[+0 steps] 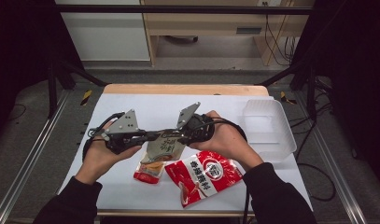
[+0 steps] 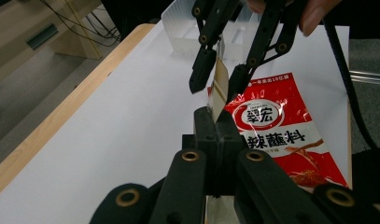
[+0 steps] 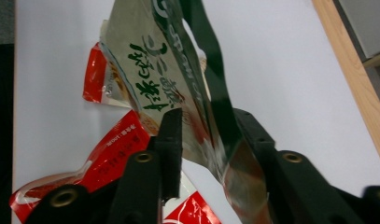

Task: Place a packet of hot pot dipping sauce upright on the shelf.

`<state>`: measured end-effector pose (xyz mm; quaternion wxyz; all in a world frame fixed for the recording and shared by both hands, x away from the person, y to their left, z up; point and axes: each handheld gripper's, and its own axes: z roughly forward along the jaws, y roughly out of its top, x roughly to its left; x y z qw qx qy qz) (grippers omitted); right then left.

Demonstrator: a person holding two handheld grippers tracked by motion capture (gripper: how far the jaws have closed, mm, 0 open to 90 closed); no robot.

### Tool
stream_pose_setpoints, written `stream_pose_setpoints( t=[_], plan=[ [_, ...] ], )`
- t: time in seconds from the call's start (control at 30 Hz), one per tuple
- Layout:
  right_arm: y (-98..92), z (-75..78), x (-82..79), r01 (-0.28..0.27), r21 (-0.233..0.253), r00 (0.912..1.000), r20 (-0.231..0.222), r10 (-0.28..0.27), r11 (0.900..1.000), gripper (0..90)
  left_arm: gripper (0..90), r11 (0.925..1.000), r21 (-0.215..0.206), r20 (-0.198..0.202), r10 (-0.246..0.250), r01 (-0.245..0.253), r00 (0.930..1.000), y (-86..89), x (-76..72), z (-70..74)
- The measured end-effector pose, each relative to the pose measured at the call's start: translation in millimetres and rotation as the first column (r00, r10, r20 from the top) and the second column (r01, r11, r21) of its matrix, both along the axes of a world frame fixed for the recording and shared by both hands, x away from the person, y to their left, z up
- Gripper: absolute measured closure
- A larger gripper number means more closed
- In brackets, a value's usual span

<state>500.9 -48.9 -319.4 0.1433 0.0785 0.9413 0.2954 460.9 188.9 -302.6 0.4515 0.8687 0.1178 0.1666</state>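
green-printed packet (image 3: 178, 88) between fingers (image 3: 171, 135), red packets (image 3: 108, 149)

sauce packet (image 1: 205, 175) before grippers; tray (image 1: 269, 128) right

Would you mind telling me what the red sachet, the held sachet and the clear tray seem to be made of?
Red sachet: glossy plastic film, judging by its glare and crinkles. Held sachet: thin printed film, probably plastic or foil laminate; it bends and creases between the grippers. Tray: translucent rigid plastic, with moulded walls and a milky sheen.
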Motion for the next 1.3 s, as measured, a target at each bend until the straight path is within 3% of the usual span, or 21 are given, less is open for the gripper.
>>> stream_pose_setpoints(
  t=[0.03, 0.07, 0.13, 0.2, 0.4, 0.47, 0.57, 0.63, 0.73, 0.83, 0.9, 1.03, 1.07, 1.13, 1.17, 1.2, 1.27, 1.3],
  plan=[
    [0.0, 0.0, 0.0, 0.000, 0.000, 1.0000, 0.000, 0.000, 1.000, 69.5, 90.0, 1.0000, 0.000, 0.000, 0.000, 0.000, 1.0000, 0.0, 0.0, 0.0],
    [1.4, -0.1, -0.5, -0.008, 0.004, 1.0000, 0.004, 0.008, 1.000, 79.6, 90.0, 1.0000, -0.002, 0.000, 0.001, -0.001, 1.0000, -0.1, -0.2, 0.3],
    [1.6, 0.1, -0.4, -0.011, 0.001, 0.9999, 0.005, 0.011, 1.000, 81.6, 90.0, 1.0000, -0.003, 0.002, 0.005, -0.005, 1.0000, 0.1, 0.0, 0.1],
    [1.9, 1.4, -1.5, -0.001, 0.002, 1.0000, 0.000, 0.001, 1.000, 89.8, 90.0, 0.9999, -0.010, 0.000, 0.011, -0.011, 0.9999, 1.6, 0.5, -0.6],
    [3.0, 8.2, -2.6, 0.014, -0.016, 0.9996, 0.026, -0.013, 1.000, 90.0, 88.3, 0.9977, -0.056, 0.002, 0.039, -0.039, 0.9992, 6.0, 1.8, -5.9],
    [3.2, 11.2, -1.7, 0.022, -0.037, 0.9989, 0.042, -0.020, 0.999, 90.0, 73.3, 0.9938, -0.083, 0.012, 0.074, -0.073, 0.9972, 8.4, 1.5, -8.4],
    [0.9, 14.7, 0.4, 0.039, -0.070, 0.9972, 0.066, -0.034, 0.997, 90.0, 63.6, 0.9893, -0.122, 0.007, 0.083, -0.081, 0.9966, 16.0, -0.3, -13.1],
    [-2.4, 17.6, 2.6, 0.052, -0.088, 0.9958, 0.080, -0.045, 0.995, 90.0, 51.9, 0.9847, -0.136, 0.022, 0.112, -0.108, 0.9934, 22.1, -2.7, -17.9],
    [-10.4, 23.0, 5.6, 0.071, -0.093, 0.9934, 0.097, -0.062, 0.993, 90.0, 33.2, 0.9748, -0.136, 0.032, 0.183, -0.177, 0.9826, 33.0, -5.6, -30.3],
    [-18.0, 28.0, 6.9, 0.084, -0.088, 0.9914, 0.107, -0.075, 0.993, 90.0, 26.5, 0.9677, -0.123, 0.031, 0.225, -0.220, 0.9738, 46.2, -9.0, -46.5],
    [-23.4, 31.6, 7.4, 0.093, -0.086, 0.9899, 0.115, -0.083, 0.992, 90.0, 22.8, 0.9590, -0.125, 0.031, 0.260, -0.254, 0.9651, 55.8, -12.7, -57.8],
    [-34.4, 37.5, 7.9, 0.104, -0.081, 0.9869, 0.132, -0.093, 0.991, 90.0, 19.7, 0.9216, -0.202, 0.016, 0.342, -0.332, 0.9397, 79.2, -21.5, -87.1],
    [-37.2, 38.5, 8.1, 0.105, -0.079, 0.9869, 0.132, -0.094, 0.991, 90.0, 19.5, 0.9169, -0.185, 0.002, 0.360, -0.354, 0.9329, 84.2, -20.2, -96.0],
    [-42.2, 40.0, 8.6, 0.111, -0.070, 0.9861, 0.132, -0.101, 0.991, 90.0, 16.2, 0.9180, -0.134, -0.019, 0.374, -0.373, 0.9272, 89.7, -17.1, -103.3],
    [-44.9, 40.9, 9.1, 0.111, -0.066, 0.9857, 0.134, -0.102, 0.992, 90.0, 15.3, 0.9149, -0.120, -0.007, 0.387, -0.386, 0.9219, 92.9, -16.3, -106.2],
    [-47.4, 41.8, 8.9, 0.118, -0.061, 0.9849, 0.134, -0.109, 0.991, 90.0, 15.3, 0.9104, -0.116, -0.005, 0.399, -0.397, 0.9169, 96.3, -15.4, -109.2],
    [-53.4, 44.6, 8.0, 0.121, -0.052, 0.9840, 0.138, -0.113, 0.991, 90.0, 15.0, 0.9066, -0.119, -0.012, 0.407, -0.405, 0.9136, 101.3, -14.4, -112.5],
    [-55.4, 45.6, 7.5, 0.125, -0.048, 0.9833, 0.139, -0.118, 0.991, 90.0, 14.7, 0.8989, -0.120, -0.008, 0.424, -0.422, 0.9058, 104.7, -14.1, -114.9]
  ],
)
